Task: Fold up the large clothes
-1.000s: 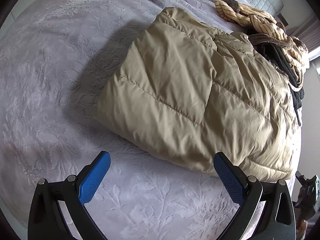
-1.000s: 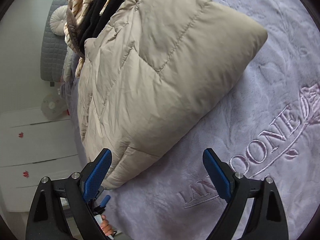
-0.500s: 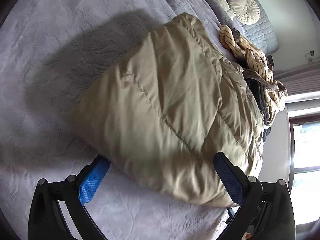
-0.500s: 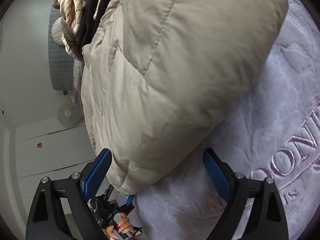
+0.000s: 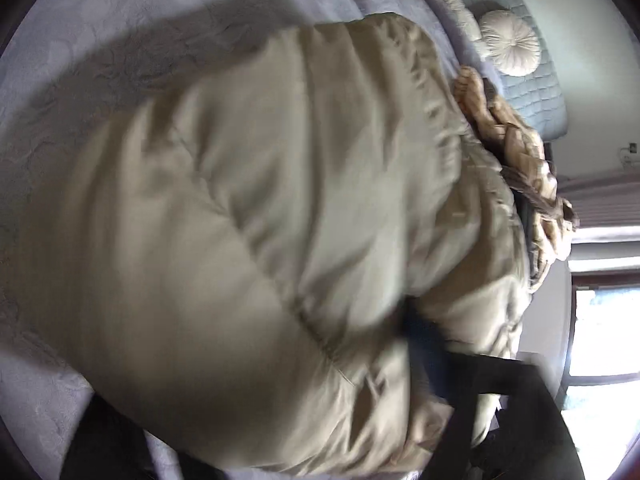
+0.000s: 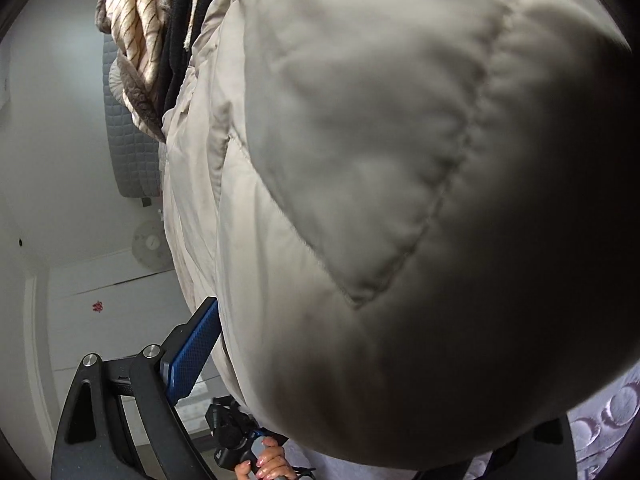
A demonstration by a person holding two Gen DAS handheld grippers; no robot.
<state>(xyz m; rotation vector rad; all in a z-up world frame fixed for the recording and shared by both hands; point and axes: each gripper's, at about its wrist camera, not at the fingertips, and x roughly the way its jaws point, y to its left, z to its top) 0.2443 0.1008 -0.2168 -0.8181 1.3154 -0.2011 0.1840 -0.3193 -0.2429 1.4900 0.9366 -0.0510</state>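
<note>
The folded beige puffer jacket [image 5: 248,240] fills the left wrist view, lying on the grey-lilac bedspread [image 5: 60,60]. It bulges over my left gripper [image 5: 260,420]; the right finger [image 5: 424,356] shows blurred against the jacket's edge, and the left finger is hidden beneath it. In the right wrist view the jacket [image 6: 380,160] sits close to the lens, between the fingers of my right gripper [image 6: 360,380]. The left blue pad [image 6: 192,354] lies against its side, and the right finger is hidden. Both grippers stand wide around the folded bundle.
A pile of striped cream and black clothes [image 5: 516,152] lies behind the jacket, also in the right wrist view [image 6: 144,40]. A round cushion [image 5: 510,44] and quilted headboard are at the bed's far end. A window [image 5: 600,320] is at right. White cupboards [image 6: 100,320] stand beside the bed.
Both grippers have pushed in toward the folded jacket from opposite sides. It now fills both views and covers most of the fingers.
</note>
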